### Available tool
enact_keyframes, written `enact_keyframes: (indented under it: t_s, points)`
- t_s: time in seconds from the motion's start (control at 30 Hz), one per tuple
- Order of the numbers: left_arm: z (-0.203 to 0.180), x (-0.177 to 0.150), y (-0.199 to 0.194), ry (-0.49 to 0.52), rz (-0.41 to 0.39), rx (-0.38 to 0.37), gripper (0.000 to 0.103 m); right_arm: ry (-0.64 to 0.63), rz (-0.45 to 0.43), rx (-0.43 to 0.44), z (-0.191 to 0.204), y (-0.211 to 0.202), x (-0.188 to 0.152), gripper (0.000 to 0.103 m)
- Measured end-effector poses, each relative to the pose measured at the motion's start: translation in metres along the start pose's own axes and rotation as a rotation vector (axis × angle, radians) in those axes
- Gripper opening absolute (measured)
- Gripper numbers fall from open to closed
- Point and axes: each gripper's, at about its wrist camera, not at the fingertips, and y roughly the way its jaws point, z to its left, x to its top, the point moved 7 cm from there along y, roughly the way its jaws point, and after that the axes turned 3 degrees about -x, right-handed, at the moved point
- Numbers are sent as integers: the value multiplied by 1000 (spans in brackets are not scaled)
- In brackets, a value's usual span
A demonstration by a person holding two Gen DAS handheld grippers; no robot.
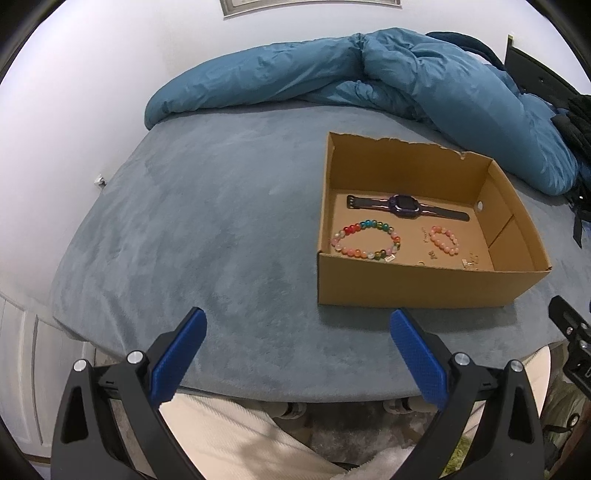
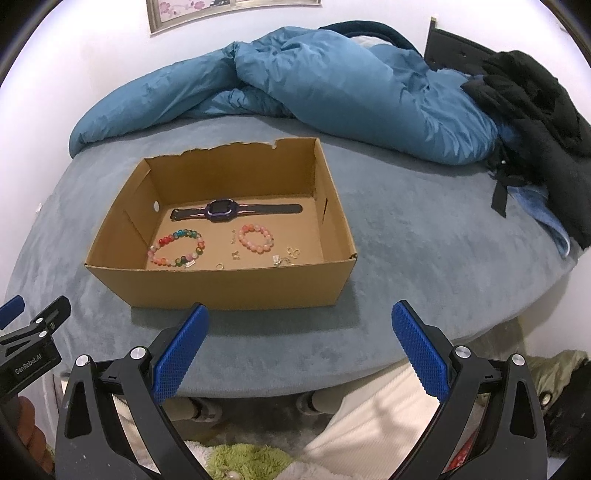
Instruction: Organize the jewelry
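Beside box, bare bedspread.

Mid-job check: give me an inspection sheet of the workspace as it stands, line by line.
Surface: blue-grey plush bedcover, bare around the box.
Job's things: open cardboard box holding a purple smartwatch laid flat at the back, a multicoloured bead bracelet, a pink bead bracelet and small metal trinkets near the front wall.
Clutter: rumpled blue duvet behind the box; black garment at the right.
Grippers: left gripper and right gripper both open, empty, short of the box.
Cables: nothing seen.
Surroundings: white wall, framed picture, green rug below.
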Motion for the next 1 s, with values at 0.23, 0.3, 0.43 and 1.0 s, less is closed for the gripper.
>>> enact_keyframes:
  t_s: [0.23,0.3,0.43,1.0]
  points:
    - [-8,6,7,22,16,-12,97,-4,15,-3,1,5,4,95]
    - [-10,7,10,25,21,-13,98,-5,21,-4,1,7,5,95]
    - [-12,9,16,29,35,-15,98,-12,29,-3,3,11,7,95]
    - [-17,9,31,39,77,-32,98,-28,49,-5,7,19,10,95]
